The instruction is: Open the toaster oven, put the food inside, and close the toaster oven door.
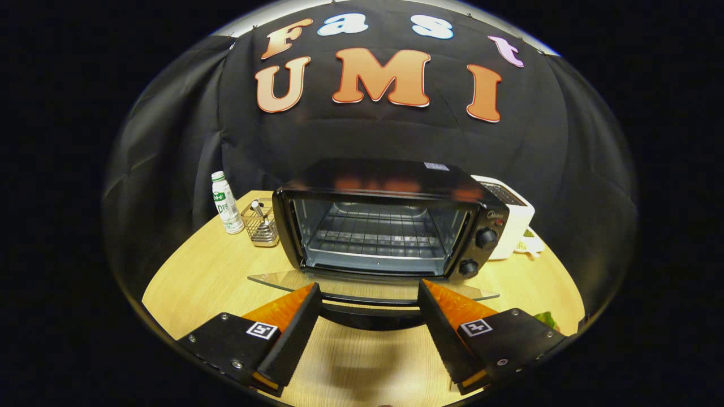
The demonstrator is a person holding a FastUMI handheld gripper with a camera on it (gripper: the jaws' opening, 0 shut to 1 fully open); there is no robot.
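— While the fingers sit spread like that, what's off to their left?
— Far beyond the left finger, a white bottle (225,202) with a green label stands upright on the wooden table (198,277). Just beside it, toward the oven, is a small wire basket (261,224) with something metal standing in it.
— And straight ahead?
— The toaster oven (390,217), black, with its glass door (370,288) folded down flat toward the gripper (369,293). The wire rack (373,232) inside looks bare. The door's dark handle (370,315) lies between the two fingertips, though I can't tell if either touches it.
— So the jaws are apart?
— Yes, wide, clamping nothing.
— Anything to the right?
— Two knobs (478,251) on the oven's right panel, then a white toaster (512,217) just behind that corner. By the right finger, something green (546,319) peeks out, mostly hidden; I can't say if it's the food
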